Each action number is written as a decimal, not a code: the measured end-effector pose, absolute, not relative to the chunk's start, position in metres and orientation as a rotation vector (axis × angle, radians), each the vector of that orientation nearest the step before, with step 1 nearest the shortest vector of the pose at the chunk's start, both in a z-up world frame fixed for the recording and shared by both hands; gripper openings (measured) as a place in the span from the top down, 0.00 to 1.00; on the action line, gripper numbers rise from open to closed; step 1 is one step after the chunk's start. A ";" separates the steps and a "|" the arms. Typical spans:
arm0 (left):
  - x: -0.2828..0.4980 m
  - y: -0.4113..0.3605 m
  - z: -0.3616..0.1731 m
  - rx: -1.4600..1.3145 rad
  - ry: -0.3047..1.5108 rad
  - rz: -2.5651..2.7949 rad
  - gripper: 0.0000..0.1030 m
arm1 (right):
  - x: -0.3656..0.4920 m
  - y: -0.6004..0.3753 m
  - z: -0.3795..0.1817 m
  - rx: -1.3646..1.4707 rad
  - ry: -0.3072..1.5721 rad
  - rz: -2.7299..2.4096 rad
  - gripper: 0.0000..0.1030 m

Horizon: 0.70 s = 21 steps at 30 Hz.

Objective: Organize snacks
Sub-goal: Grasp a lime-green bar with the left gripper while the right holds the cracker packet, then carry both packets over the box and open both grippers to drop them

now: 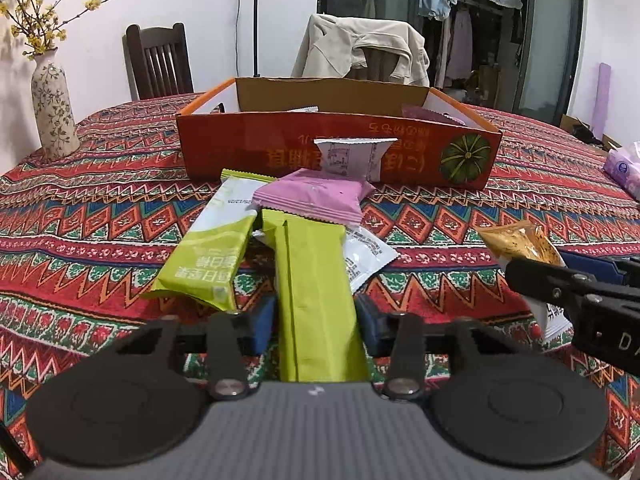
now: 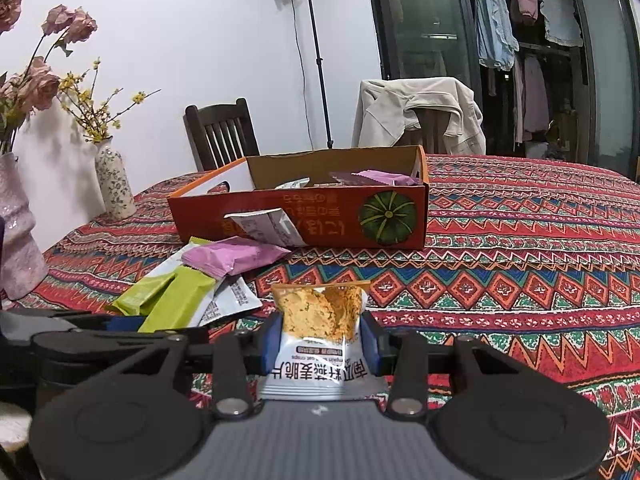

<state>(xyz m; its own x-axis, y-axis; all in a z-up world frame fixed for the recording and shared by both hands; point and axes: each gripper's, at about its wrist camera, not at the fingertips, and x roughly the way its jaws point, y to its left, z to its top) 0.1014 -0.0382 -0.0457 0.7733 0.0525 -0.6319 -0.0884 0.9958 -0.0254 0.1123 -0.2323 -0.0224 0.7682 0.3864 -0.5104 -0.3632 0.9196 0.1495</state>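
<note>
Snack packets — green bar packet point(image 1: 316, 300) clamped in left gripper point(image 1: 316, 316), crisp packet point(image 2: 320, 344) in right gripper point(image 2: 320, 344) — lift clear, then release inside orange box point(image 1: 280, 140).

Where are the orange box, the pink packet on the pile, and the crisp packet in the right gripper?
orange box point(image 1: 248, 148), left wrist view, on its near wall.
pink packet point(image 1: 316, 196), left wrist view, mid wrapper.
crisp packet point(image 2: 320, 312), right wrist view, on the clear window showing the crisps.
</note>
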 end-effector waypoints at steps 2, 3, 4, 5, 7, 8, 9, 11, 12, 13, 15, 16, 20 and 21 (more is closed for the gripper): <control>0.100 -0.036 -0.045 -0.064 0.679 0.076 0.60 | 0.112 -0.232 -0.022 0.042 0.563 0.407 0.60; 0.099 -0.035 -0.044 -0.069 0.677 0.075 0.61 | 0.112 -0.232 -0.022 0.042 0.562 0.407 0.60; 0.098 -0.034 -0.044 -0.077 0.675 0.073 0.61 | 0.111 -0.231 -0.022 0.041 0.561 0.406 0.60; 0.097 -0.032 -0.043 -0.084 0.674 0.069 0.61 | 0.110 -0.231 -0.022 0.039 0.560 0.406 0.61; 0.096 -0.031 -0.042 -0.088 0.669 0.063 0.61 | 0.109 -0.230 -0.022 0.038 0.559 0.407 0.60; 0.094 -0.030 -0.041 -0.089 0.664 0.057 0.62 | 0.108 -0.230 -0.022 0.036 0.559 0.406 0.60; 0.093 -0.029 -0.039 -0.090 0.661 0.051 0.62 | 0.109 -0.230 -0.022 0.036 0.559 0.404 0.60; 0.090 -0.028 -0.037 -0.093 0.653 0.039 0.62 | 0.108 -0.230 -0.020 0.035 0.557 0.402 0.61; 0.088 -0.027 -0.035 -0.093 0.649 0.032 0.62 | 0.107 -0.230 -0.020 0.035 0.556 0.400 0.60; 0.086 -0.025 -0.034 -0.096 0.645 0.023 0.62 | 0.107 -0.230 -0.020 0.034 0.555 0.398 0.60; 0.083 -0.023 -0.031 -0.099 0.636 0.009 0.63 | 0.107 -0.230 -0.018 0.032 0.552 0.396 0.60; 0.080 -0.022 -0.028 -0.101 0.629 0.003 0.63 | 0.106 -0.230 -0.018 0.031 0.551 0.394 0.60; 0.074 -0.016 -0.017 -0.121 0.590 -0.020 0.63 | 0.106 -0.230 -0.016 0.032 0.543 0.390 0.60; 0.073 -0.014 -0.014 -0.124 0.581 -0.022 0.63 | 0.107 -0.230 -0.015 0.030 0.540 0.389 0.60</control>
